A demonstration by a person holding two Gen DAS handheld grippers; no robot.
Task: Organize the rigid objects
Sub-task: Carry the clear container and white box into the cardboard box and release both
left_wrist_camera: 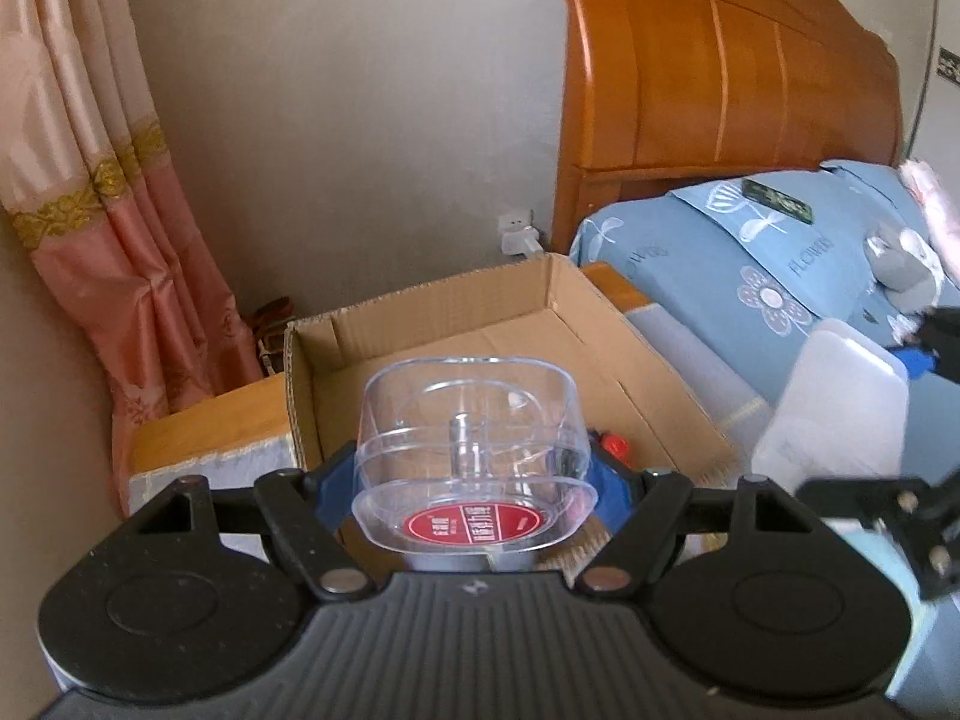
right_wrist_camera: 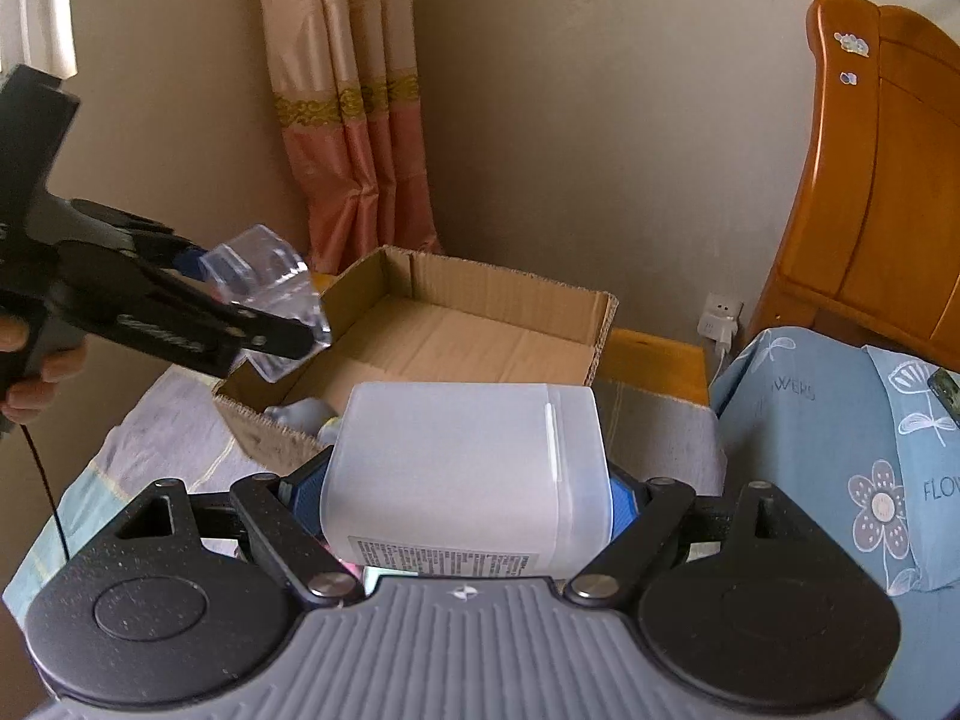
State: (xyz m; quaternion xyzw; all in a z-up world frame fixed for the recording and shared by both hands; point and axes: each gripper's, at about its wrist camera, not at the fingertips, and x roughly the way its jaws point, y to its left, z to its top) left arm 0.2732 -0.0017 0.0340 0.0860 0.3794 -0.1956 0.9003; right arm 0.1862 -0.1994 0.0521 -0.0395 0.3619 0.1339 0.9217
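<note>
Left fingers (left_wrist_camera: 336,474) clamp clear bowl (left_wrist_camera: 471,456) mouth-forward; right fingers (right_wrist_camera: 300,495) clamp frosted box (right_wrist_camera: 462,468) crosswise.

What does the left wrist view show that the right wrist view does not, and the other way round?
Only the left wrist view: the red label on the clear plastic container held by the left gripper.

Only the right wrist view: the printed label on the frosted plastic box held by the right gripper, and a hand.

Both: the cardboard box, the curtain, the headboard.
</note>
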